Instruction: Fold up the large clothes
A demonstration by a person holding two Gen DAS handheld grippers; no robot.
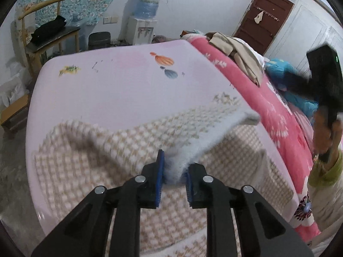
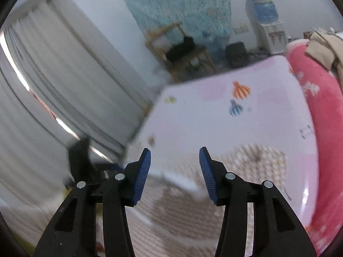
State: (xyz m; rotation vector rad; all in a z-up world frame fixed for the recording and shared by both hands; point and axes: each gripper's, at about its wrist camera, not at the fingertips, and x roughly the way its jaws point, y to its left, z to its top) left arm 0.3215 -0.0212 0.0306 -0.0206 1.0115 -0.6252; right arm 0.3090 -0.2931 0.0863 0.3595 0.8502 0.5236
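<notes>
So the checked garment is spread over the near part of the pale pink sheet, one fluffy white-backed flap lifted off it; the left gripper has its blue pads pinched on that flap's edge, fabric bunched between them; the flap's far corner hangs out toward the red blanket. The right gripper is up in the air with jaws wide apart, nothing in them, garment below and blurry; in the left wrist view it's a dark blur by the right edge.

Room-wise: the sheet's far half is bare, just printed pictures; its left edge drops to the floor, blanket borders the right.

Count: one garment, two grippers, one tan clothes pile, one water dispenser, one wooden chair.
</notes>
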